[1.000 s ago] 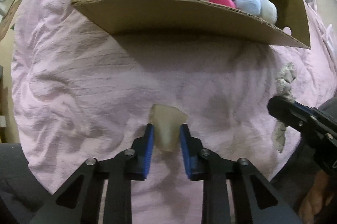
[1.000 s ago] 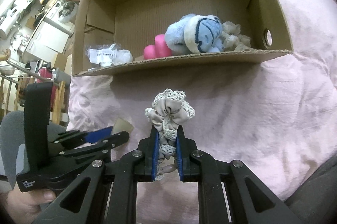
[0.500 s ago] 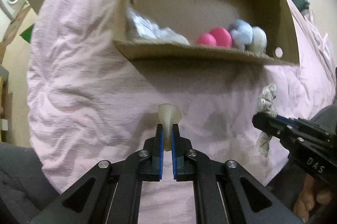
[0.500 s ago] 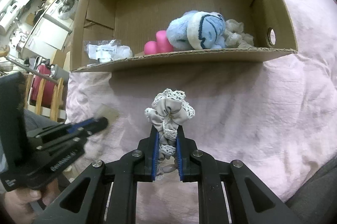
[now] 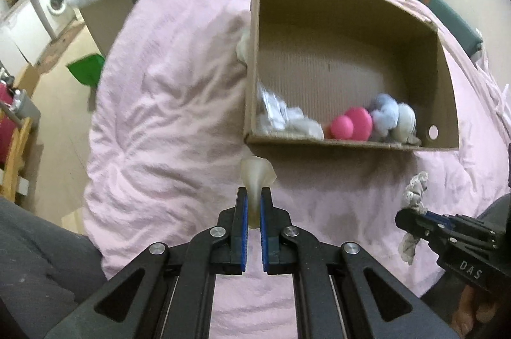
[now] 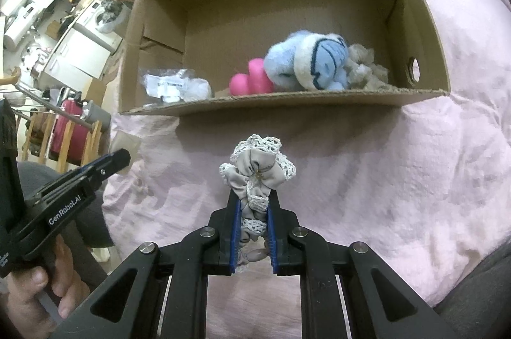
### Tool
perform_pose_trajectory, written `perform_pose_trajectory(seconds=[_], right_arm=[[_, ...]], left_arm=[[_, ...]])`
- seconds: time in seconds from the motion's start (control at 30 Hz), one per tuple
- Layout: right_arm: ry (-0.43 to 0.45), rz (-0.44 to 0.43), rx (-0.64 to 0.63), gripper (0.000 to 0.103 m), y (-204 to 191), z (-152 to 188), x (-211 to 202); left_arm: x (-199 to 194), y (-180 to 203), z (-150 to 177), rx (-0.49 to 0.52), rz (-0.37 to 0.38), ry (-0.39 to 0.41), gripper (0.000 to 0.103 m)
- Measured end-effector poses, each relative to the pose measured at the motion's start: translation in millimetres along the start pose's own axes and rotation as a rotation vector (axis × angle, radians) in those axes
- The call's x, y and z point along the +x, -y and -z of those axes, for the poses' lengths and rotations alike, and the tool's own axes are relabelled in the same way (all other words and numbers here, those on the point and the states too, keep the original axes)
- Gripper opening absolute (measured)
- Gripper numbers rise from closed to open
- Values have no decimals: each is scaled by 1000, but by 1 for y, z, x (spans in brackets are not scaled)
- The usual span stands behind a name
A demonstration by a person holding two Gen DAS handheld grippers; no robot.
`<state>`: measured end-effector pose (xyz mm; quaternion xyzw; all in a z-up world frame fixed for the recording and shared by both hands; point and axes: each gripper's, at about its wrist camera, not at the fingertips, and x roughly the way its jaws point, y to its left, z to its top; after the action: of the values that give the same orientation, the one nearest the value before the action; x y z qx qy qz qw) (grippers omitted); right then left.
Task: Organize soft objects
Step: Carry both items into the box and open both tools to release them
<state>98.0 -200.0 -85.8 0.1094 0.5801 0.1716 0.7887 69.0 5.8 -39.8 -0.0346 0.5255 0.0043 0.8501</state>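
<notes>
Left fingers [image 5: 254,201] clamp cream soft piece [image 5: 256,176]; right fingers [image 6: 254,205] clamp lace scrunchie [image 6: 257,169].

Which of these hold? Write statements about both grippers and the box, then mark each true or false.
1. The left gripper is shut on a pale pad. True.
2. The right gripper is open. False: it is shut on a lace scrunchie.
3. A blue plush lies in the box. True.
4. The box is empty. False: it also holds pink balls and a plastic packet.
5. The scrunchie is inside the box. False: it is held in front of it.
</notes>
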Motion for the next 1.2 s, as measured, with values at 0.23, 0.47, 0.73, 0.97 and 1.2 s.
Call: perform_pose_trajectory(seconds=[0.23, 0.47, 0.73, 0.97, 1.2], right_arm=[[89, -61, -25, 16, -8, -3, -22], [219, -109, -30, 16, -10, -25, -59], [338, -59, -45, 16, 6, -74, -86], [342, -8, -19, 16, 32, -96, -64], [287, 35, 17, 16, 41, -92, -37]], left_arm=[[-28, 3, -12, -9, 24, 130, 6], [-63, 10, -42, 10, 39, 270, 6], [-58, 23, -89, 51, 37, 341, 6], [-22, 31, -109, 80, 59, 335, 6], [15, 27, -104, 60, 86, 268, 7]])
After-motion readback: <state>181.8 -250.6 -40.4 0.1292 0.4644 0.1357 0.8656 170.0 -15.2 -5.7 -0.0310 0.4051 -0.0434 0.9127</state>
